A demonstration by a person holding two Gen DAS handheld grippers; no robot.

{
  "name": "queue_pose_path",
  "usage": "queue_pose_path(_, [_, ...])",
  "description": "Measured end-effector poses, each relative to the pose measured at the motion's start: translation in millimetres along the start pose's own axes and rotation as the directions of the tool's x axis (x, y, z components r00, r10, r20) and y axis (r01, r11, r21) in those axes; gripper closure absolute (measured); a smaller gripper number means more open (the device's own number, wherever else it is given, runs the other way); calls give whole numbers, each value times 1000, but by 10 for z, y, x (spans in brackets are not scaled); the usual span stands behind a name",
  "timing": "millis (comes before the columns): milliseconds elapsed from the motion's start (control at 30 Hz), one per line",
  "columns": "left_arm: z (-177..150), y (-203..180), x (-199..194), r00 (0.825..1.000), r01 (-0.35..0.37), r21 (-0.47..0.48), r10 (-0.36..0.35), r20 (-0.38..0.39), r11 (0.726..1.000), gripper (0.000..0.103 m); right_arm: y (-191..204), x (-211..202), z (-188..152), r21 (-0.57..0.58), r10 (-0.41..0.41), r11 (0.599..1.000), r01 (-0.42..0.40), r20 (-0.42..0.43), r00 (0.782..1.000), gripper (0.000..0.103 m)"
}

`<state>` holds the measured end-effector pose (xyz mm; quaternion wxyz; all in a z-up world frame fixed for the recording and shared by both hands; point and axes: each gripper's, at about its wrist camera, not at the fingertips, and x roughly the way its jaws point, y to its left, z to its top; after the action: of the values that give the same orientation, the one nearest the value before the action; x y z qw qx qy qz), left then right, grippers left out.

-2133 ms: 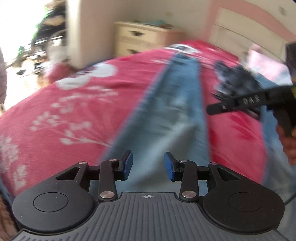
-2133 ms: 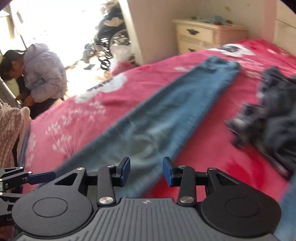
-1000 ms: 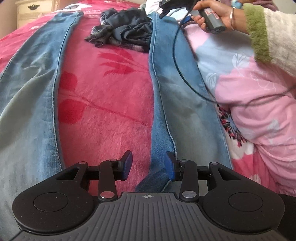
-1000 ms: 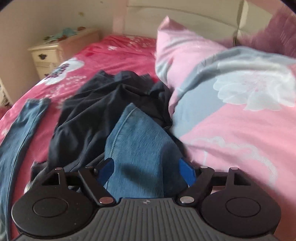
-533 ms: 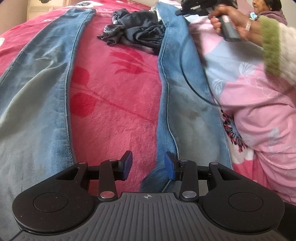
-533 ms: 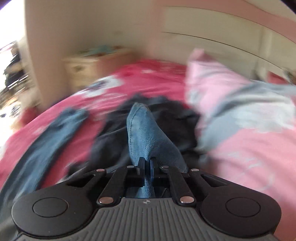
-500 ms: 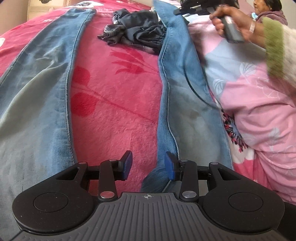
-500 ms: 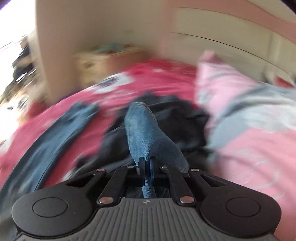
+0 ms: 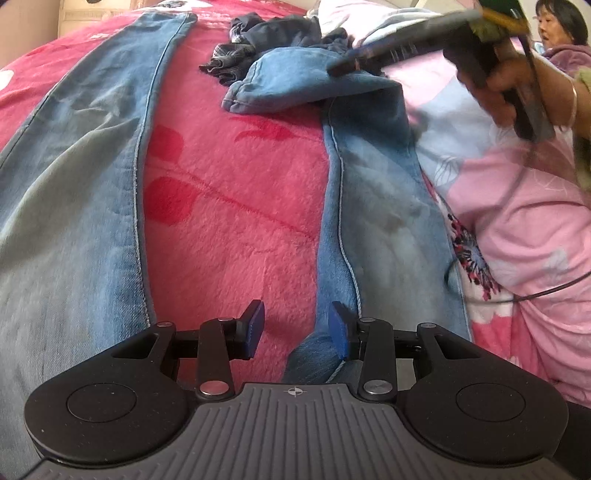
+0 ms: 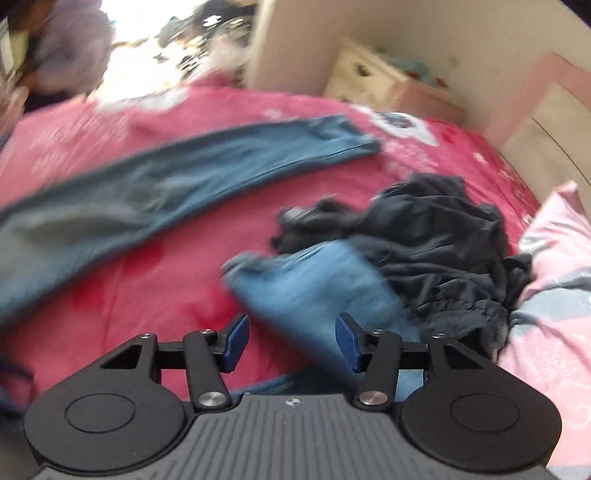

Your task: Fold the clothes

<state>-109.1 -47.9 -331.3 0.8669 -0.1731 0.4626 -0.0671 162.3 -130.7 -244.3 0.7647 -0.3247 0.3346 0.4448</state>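
Note:
Blue jeans lie spread on a red blanket, one leg at the left and the other at the right. The right leg's cuff end is turned over toward the left. My left gripper hovers low over the crotch, open, its right pad beside a denim fold. My right gripper, in a hand, hangs blurred over the turned cuff. In the right wrist view its jaws are opening; the cuff end lies beyond and below them, with no pad pressing on it.
A heap of dark clothes sits just behind the cuff. A pink flowered quilt borders the right leg, with a thin cable across it. A cream nightstand stands by the wall. A person sits at the far right.
The right gripper shut on the leg's cuff end, swung it left while rolling, and now stands apart from it. The cuff lies turned over. The left gripper stayed put.

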Motion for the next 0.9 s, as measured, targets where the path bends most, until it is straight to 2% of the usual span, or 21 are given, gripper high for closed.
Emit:
queue_pose_path(100, [-2,7,8,1000,-1,-2,1,-2,1000,65,-371,168,252,155,7,988,-10,23,1000,43])
queue_pose_path(133, [-3,7,11,1000,-2,-2,2,-3,1000,65,-517,285,334,210,37,977,-38,10,999,38])
queue_pose_path(233, [-8,5,19,1000,-1,-2,1,-6,1000,65,-827,657,569,310,114,946,-97,-37,993,36])
queue_pose_path(333, [-16,13,28,1000,1,-4,-1,-9,1000,65,-915,1027,731,292,148,951,-106,-126,981,36])
queue_pose_path(433, [-17,25,39,1000,6,-11,-6,-12,1000,65,-856,1311,758,233,173,966,-115,-247,954,37])
queue_pose_path(500, [-16,28,49,1000,7,-13,-7,-14,1000,65,-755,1369,730,156,154,981,-113,-283,947,42])
queue_pose_path(533, [-16,30,59,1000,8,-15,-8,-15,1000,65,-699,1360,709,117,144,987,-114,-287,947,51])
queue_pose_path(567, [-18,31,64,1000,8,-16,-8,-16,1000,65,-660,1317,684,98,153,987,-131,-281,947,63])
queue_pose_path(600, [-19,32,66,1000,8,-16,-9,-16,1000,65,-635,1265,658,94,178,983,-157,-277,944,70])
queue_pose_path(667, [-18,30,78,1000,7,-14,-8,-18,1000,65,-583,1142,611,68,199,980,-188,-258,945,89])
queue_pose_path(733, [-12,23,88,1000,4,-14,-4,-19,1000,65,-559,956,591,35,193,981,-190,-204,960,96])
queue_pose_path(800, [-6,16,94,1000,0,-16,0,-21,1000,65,-617,709,614,29,169,986,-167,-112,979,98])
queue_pose_path(900, [-8,25,88,1000,-4,-38,3,-23,999,65,-918,314,717,64,62,996,-65,61,996,99])
